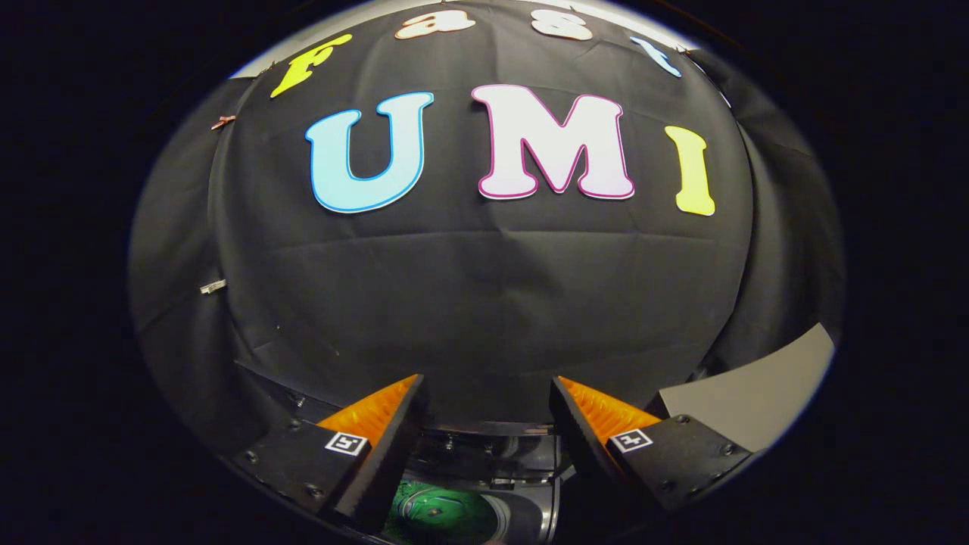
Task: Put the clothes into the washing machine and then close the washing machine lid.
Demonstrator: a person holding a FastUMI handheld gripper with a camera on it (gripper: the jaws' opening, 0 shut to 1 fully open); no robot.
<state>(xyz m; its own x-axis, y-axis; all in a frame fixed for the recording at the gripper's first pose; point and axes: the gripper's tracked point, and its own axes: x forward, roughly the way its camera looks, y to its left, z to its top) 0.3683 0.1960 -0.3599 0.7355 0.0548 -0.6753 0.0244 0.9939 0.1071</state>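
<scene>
My gripper [486, 382] is open, and its two fingers [378, 424] stand wide apart with nothing between them. They point at the booth's black cloth wall, which hangs just beyond the tips. Low down between the fingers is a dark machine part [492, 462] with a green round area [443, 515] and a pale curved rim beside it. I cannot tell whether this belongs to the washing machine.
A grey flat panel [757, 397] slants up to the right of the right finger. The black cloth wall [484, 303] spans everything ahead, with a dark ledge [272, 382] along its foot on the left.
</scene>
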